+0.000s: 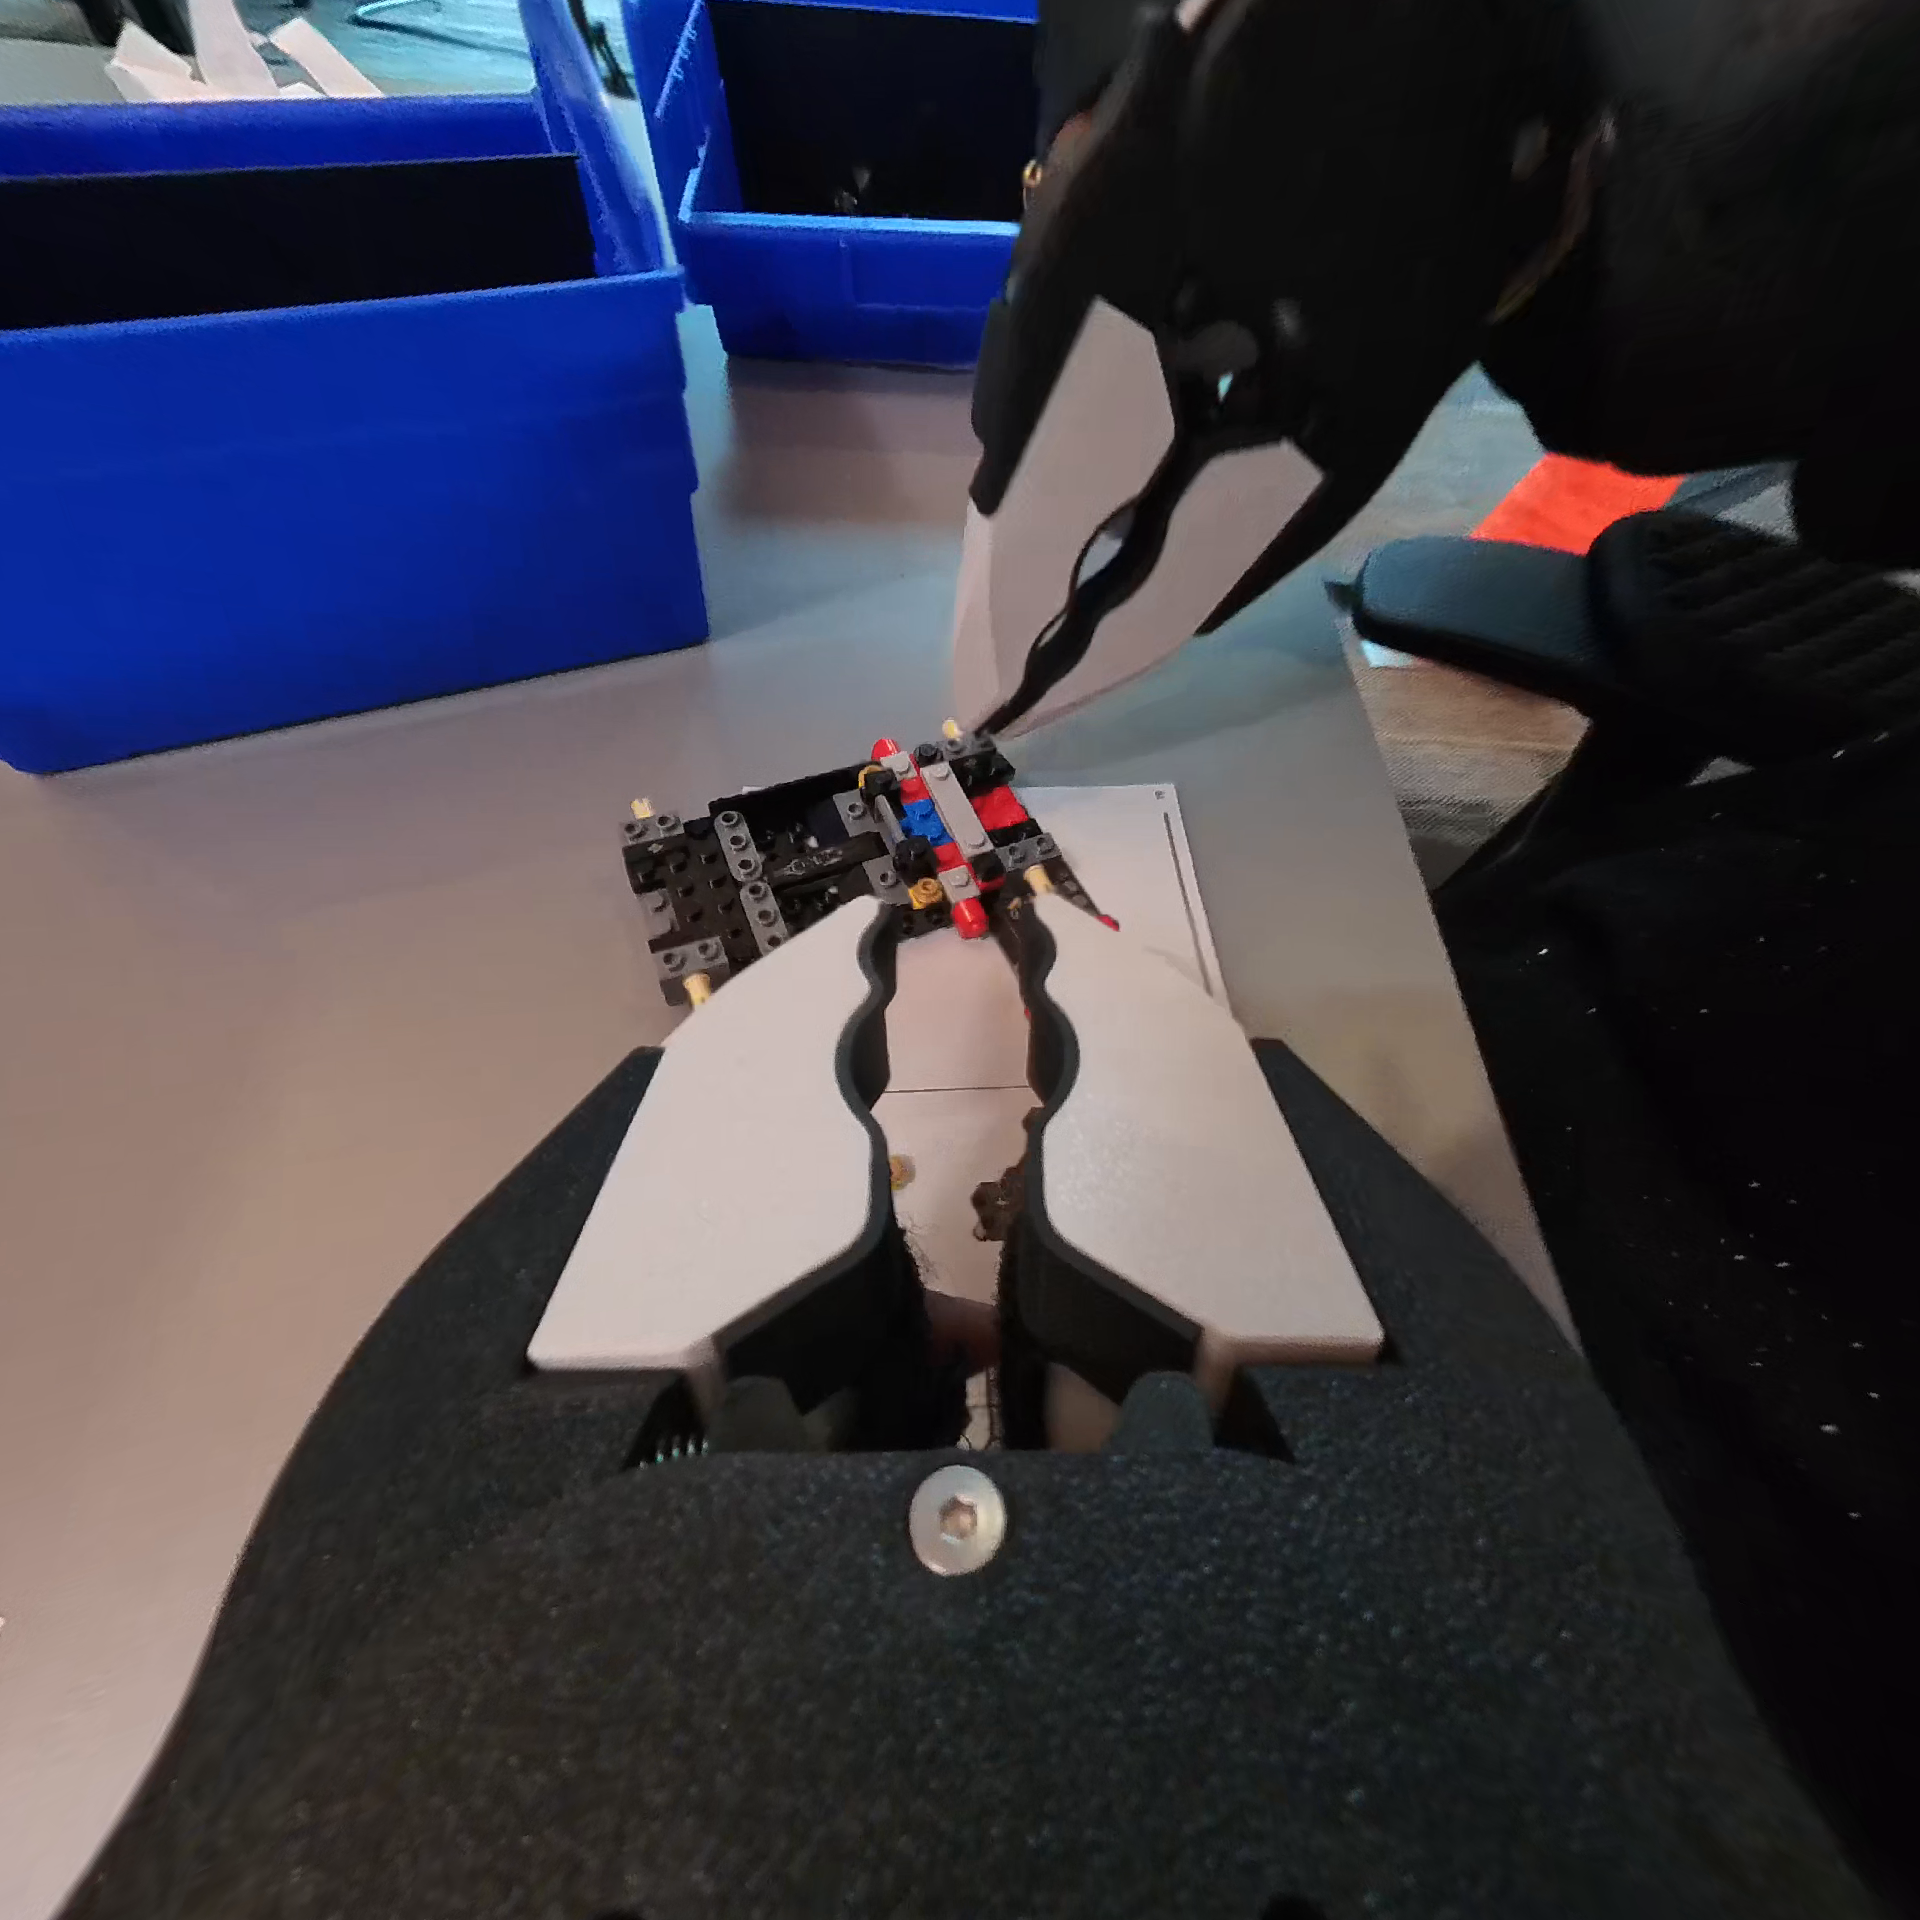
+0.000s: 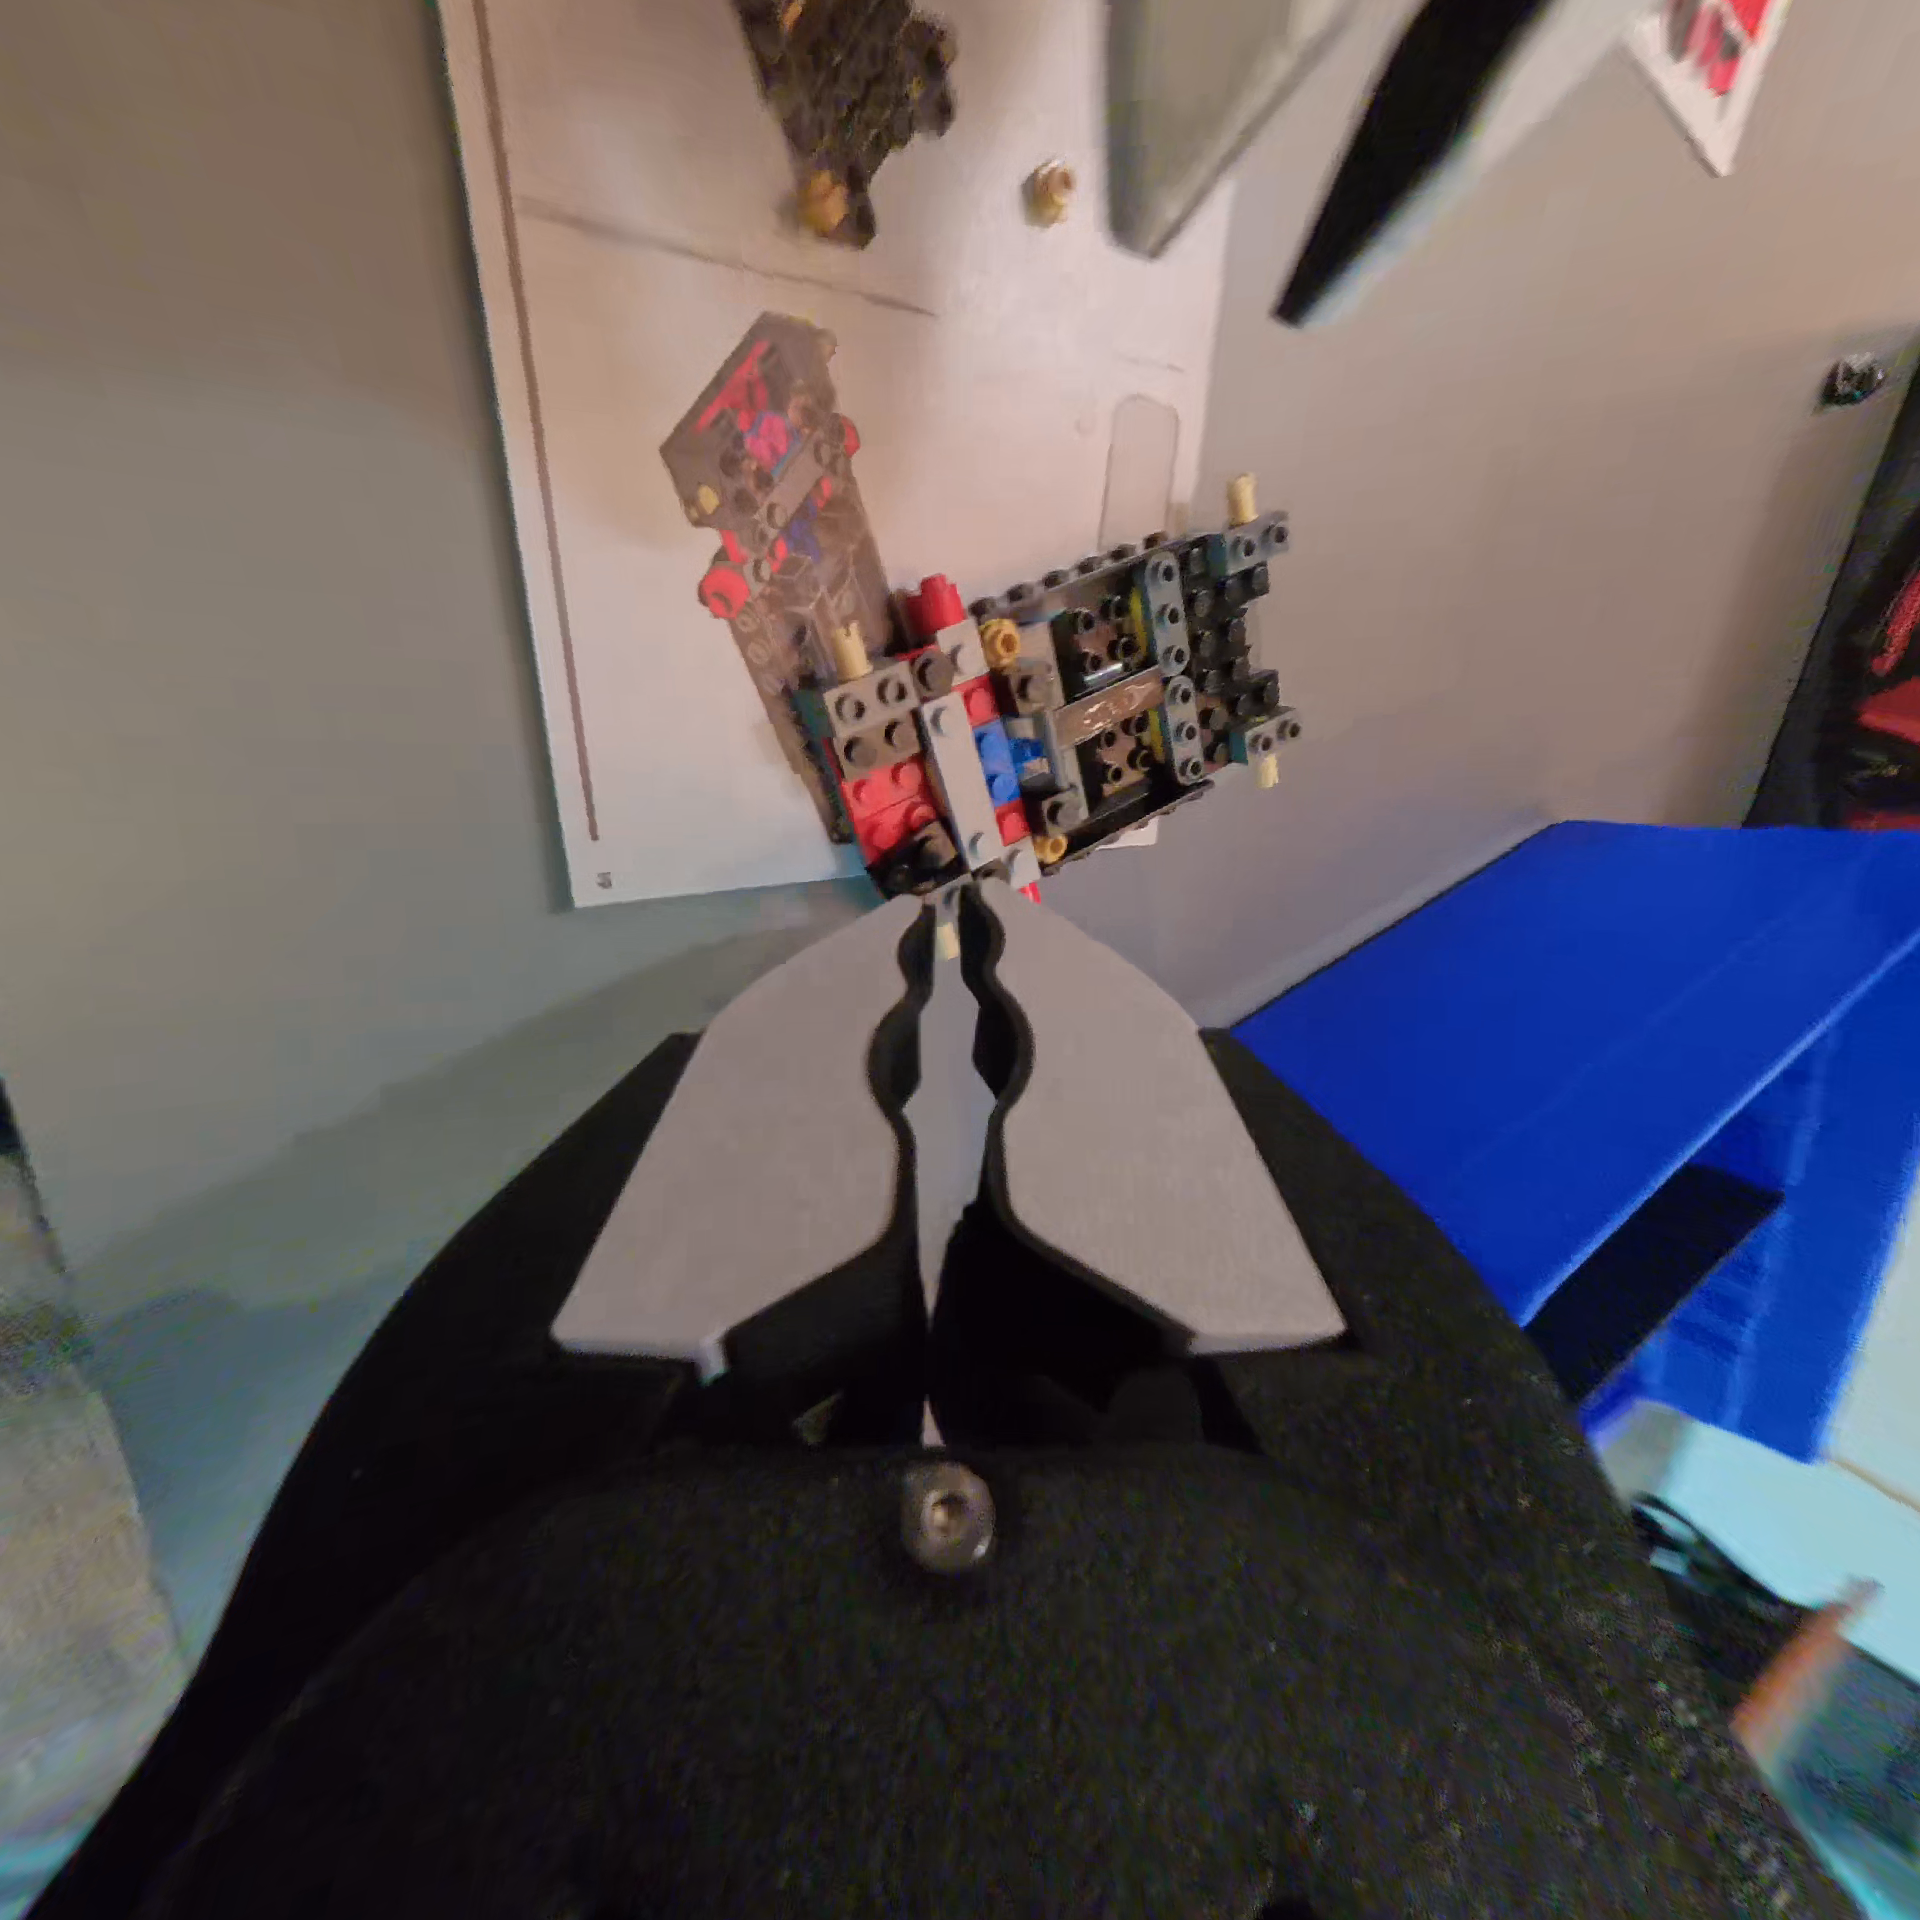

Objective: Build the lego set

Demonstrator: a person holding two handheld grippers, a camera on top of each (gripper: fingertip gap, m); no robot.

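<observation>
The lego build (image 1: 831, 852) is a flat black and grey frame with red, blue and grey bricks at one end and tan pins at its corners. It lies partly over a white instruction sheet (image 1: 1132, 862). My right gripper (image 1: 982, 727) comes down from the upper right, shut on a tan pin at the build's far corner. In the right wrist view the tips (image 2: 951, 914) pinch that pin, with the build (image 2: 1039, 707) just beyond. My left gripper (image 1: 956, 920) is open and empty at the build's near edge. One of its fingers (image 2: 1143, 156) shows apart from the build.
Blue bins (image 1: 312, 468) (image 1: 852, 260) stand at the back left; one shows in the right wrist view (image 2: 1558, 1039). A loose tan stud (image 2: 1049, 192) and a dark clump of pieces (image 2: 852, 94) lie on the instruction sheet (image 2: 623, 260). A black-gloved hand (image 1: 1662, 623) is at the right. Across from one pair of fingers to the other is roughly 9 centimeters.
</observation>
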